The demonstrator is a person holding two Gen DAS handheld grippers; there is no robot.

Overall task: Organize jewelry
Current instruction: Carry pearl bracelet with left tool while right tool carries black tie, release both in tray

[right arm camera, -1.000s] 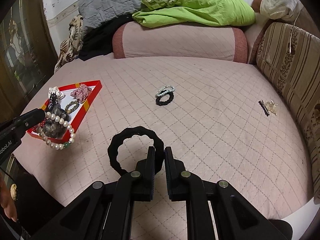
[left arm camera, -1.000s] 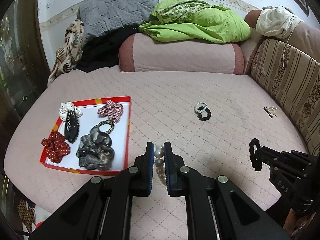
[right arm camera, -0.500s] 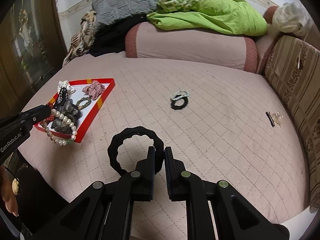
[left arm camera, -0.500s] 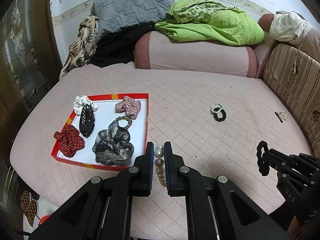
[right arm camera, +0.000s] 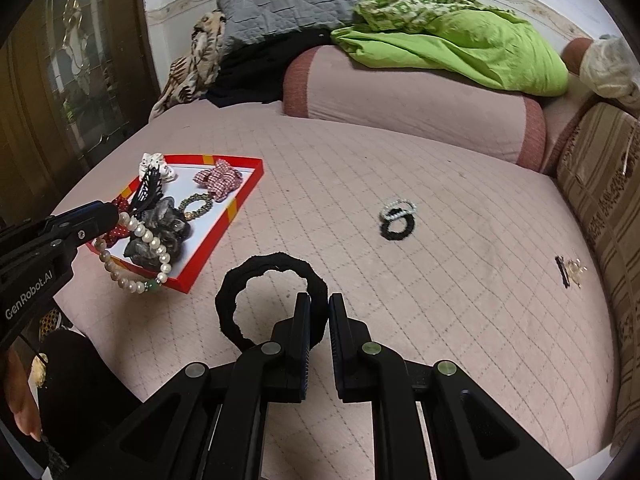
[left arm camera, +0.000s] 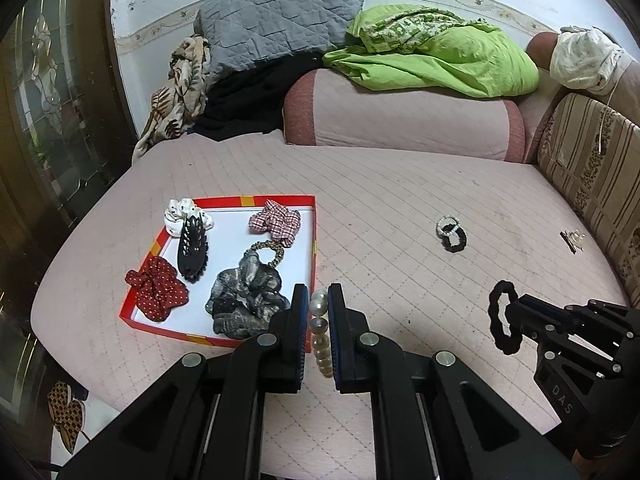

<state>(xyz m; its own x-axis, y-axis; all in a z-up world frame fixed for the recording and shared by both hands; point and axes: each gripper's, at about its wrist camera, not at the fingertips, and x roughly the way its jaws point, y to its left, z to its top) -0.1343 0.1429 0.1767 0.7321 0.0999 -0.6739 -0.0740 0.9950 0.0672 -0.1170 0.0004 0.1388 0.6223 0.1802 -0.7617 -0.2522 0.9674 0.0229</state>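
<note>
A: Progress? Largest first.

B: Red tray [left arm camera: 314, 240] near the bed's left edge holds six hair pieces. Left gripper [left arm camera: 318, 312] clamps the pearl bracelet [right arm camera: 136, 258] above the tray's near corner; right gripper [right arm camera: 318, 312] pinches a black scrunchie [right arm camera: 268, 296] over mid-bed. Neither is deposited. Loose: two bands [left arm camera: 451, 234] at centre, small clip [left arm camera: 572, 239] by the right edge.

A: Writing?

B: "GenRobot.AI" on the left gripper, "DAS" on the right.

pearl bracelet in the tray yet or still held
Held: the left gripper pinches the pearl bracelet, which dangles above the tray's near edge.
</note>
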